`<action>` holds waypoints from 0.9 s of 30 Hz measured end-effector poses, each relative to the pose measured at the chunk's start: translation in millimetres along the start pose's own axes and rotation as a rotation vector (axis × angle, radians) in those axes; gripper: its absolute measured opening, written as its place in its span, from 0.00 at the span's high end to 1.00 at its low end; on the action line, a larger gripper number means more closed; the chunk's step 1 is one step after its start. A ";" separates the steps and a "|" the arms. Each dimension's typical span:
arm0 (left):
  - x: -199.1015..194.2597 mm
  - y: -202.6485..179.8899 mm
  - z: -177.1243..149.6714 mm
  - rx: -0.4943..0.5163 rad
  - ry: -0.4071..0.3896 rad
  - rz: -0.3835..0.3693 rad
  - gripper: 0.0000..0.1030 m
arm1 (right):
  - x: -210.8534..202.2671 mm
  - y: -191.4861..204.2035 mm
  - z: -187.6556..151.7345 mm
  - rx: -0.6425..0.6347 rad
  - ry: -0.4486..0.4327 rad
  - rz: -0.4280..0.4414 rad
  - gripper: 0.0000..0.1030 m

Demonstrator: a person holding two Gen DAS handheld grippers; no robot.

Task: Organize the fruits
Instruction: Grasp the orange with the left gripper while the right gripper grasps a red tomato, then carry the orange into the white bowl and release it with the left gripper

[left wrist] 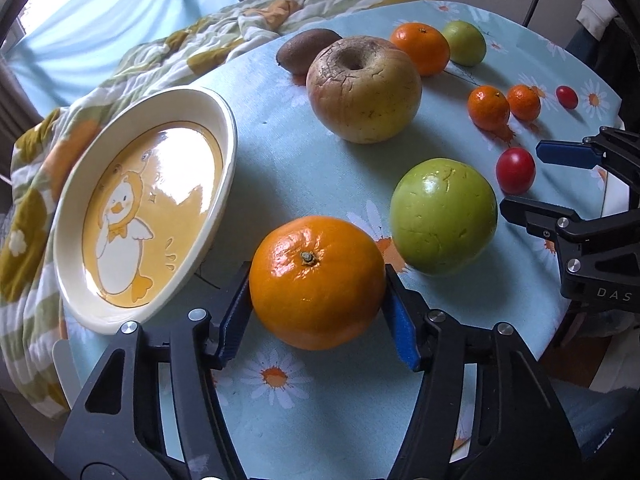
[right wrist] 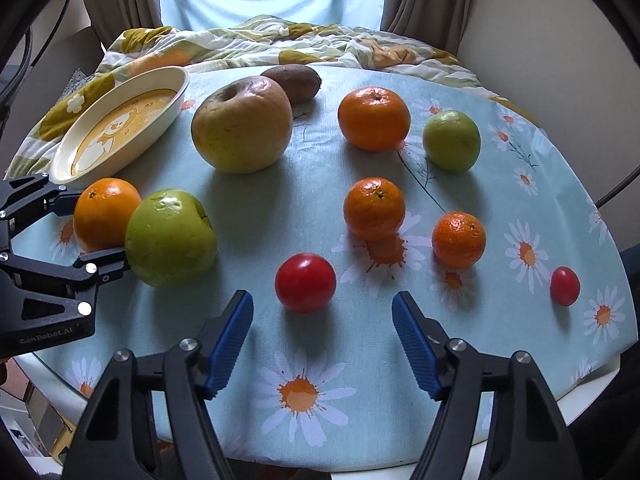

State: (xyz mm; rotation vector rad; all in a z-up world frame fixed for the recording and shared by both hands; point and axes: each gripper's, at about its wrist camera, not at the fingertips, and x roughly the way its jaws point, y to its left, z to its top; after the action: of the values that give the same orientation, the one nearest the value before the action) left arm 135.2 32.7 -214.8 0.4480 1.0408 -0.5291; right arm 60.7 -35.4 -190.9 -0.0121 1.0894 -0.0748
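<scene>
Orange (left wrist: 317, 282) clamped by left gripper (left wrist: 316, 304); right gripper (right wrist: 322, 322) gapes wide, holding nothing.

A round table (right wrist: 520, 416) carries a pale blue daisy-print cloth (right wrist: 304, 200), with a rumpled quilt (right wrist: 280, 40) along its far edge. On the cloth lie a duck-painted dish (right wrist: 120, 128), a big yellowish apple (right wrist: 242, 124), a kiwi (right wrist: 294, 80), two green apples (right wrist: 170, 238) (right wrist: 452, 140), four oranges, the largest (left wrist: 318, 282) near the dish, and two red tomatoes (right wrist: 305, 282) (right wrist: 565, 286).
</scene>
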 end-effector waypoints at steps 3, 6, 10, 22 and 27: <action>-1.0 0.2 -1.6 0.001 0.000 0.006 0.37 | 4.2 0.5 1.0 -0.007 0.008 0.008 0.47; -2.6 -0.9 -3.6 0.002 0.000 0.016 0.37 | 6.8 0.5 1.6 -0.008 0.011 0.029 0.55; -4.5 -0.7 -6.5 -0.013 0.000 0.017 0.37 | 7.5 2.3 3.3 -0.022 0.004 0.045 0.66; -12.1 -1.7 -15.3 -0.035 0.001 0.032 0.37 | 6.0 6.0 6.3 -0.073 -0.008 0.050 0.73; -25.6 2.0 -17.8 -0.069 -0.012 0.033 0.37 | -5.4 3.7 12.4 -0.071 -0.018 0.054 0.73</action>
State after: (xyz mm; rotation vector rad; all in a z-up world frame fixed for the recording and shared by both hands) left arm 113.9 49.6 -199.5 0.3999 1.0350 -0.4645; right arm 69.5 -31.7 -180.6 -0.0469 1.0739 0.0126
